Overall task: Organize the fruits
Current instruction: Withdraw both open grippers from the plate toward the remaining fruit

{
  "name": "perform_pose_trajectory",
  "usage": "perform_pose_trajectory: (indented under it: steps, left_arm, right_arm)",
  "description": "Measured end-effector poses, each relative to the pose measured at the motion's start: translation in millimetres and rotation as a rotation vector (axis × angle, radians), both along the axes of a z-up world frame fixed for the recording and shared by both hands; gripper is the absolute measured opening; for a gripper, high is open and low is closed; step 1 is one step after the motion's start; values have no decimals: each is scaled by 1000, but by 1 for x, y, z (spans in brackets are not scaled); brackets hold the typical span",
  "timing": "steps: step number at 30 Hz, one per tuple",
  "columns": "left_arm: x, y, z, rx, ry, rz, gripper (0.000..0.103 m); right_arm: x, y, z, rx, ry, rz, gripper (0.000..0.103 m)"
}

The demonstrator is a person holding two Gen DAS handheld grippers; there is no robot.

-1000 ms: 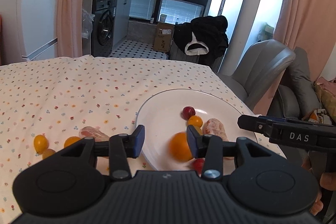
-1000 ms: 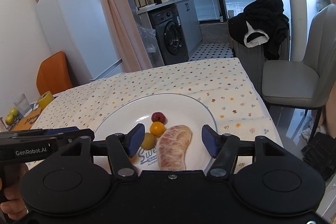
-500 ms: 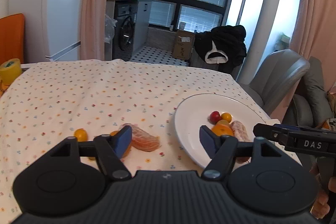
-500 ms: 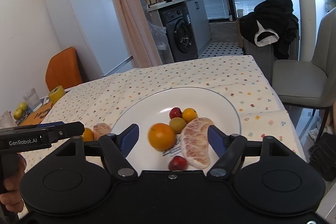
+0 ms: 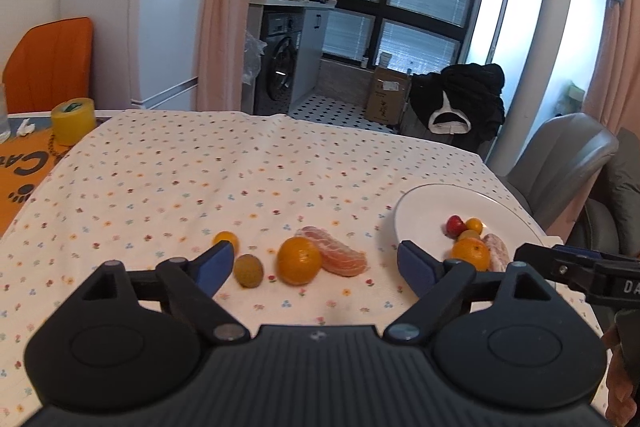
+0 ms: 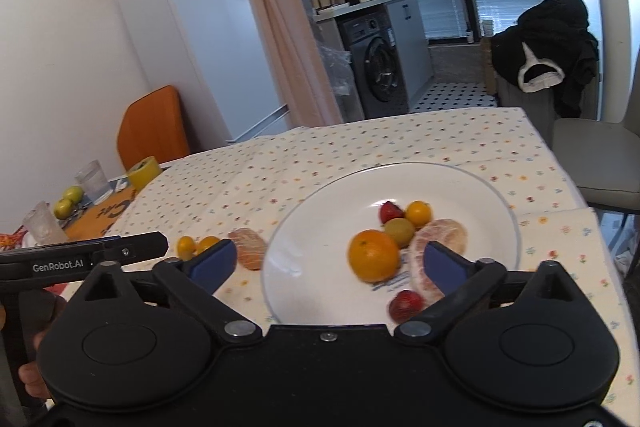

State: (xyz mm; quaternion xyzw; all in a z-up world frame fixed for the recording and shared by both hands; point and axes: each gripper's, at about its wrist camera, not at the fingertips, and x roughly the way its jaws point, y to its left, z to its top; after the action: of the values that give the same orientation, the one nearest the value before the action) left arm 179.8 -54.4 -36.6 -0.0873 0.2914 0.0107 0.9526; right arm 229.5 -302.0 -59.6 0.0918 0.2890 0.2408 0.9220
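Observation:
A white plate (image 6: 472, 187) holds an orange (image 6: 374, 255), a peeled citrus piece (image 6: 444, 239), small red, yellow and greenish fruits. In the left wrist view that plate (image 5: 424, 211) lies at the right. On the flowered cloth lie an orange (image 5: 299, 260), a peeled citrus segment (image 5: 340, 255), a greenish fruit (image 5: 248, 270) and a small yellow fruit (image 5: 225, 239). My left gripper (image 5: 316, 267) hovers open just short of these loose fruits. My right gripper (image 6: 326, 265) is open over the plate's near rim, with nothing between its fingers.
A yellow tape roll (image 5: 73, 121) and an orange mat (image 5: 24, 167) lie at the table's far left, with glasses and green apples (image 6: 68, 201) beyond. A grey chair (image 5: 568, 155) stands by the right table edge, an orange chair (image 6: 150, 127) at the far left.
My left gripper has left the plate, swung left and back, and now faces the loose fruits on the cloth. An orange now lies on the plate. My right gripper has drawn back.

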Motion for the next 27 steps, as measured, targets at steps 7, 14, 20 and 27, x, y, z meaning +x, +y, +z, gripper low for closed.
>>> perform_pose_trajectory:
  steps: [7,14,20,27]
  left_arm:
    - [-6,23,0,-39,28,25,91]
    - [-17,39,-3,-58,8,50,91]
    - [-23,51,-5,-69,-10,76,91]
    - [-22,56,-11,-57,-6,72,90]
  right_arm:
    - [-5,14,0,-4,-3,26,103]
    - [-6,27,-2,-8,0,56,103]
    - [-7,38,-4,-13,3,81,103]
    - [-3,56,-4,-15,7,119,103]
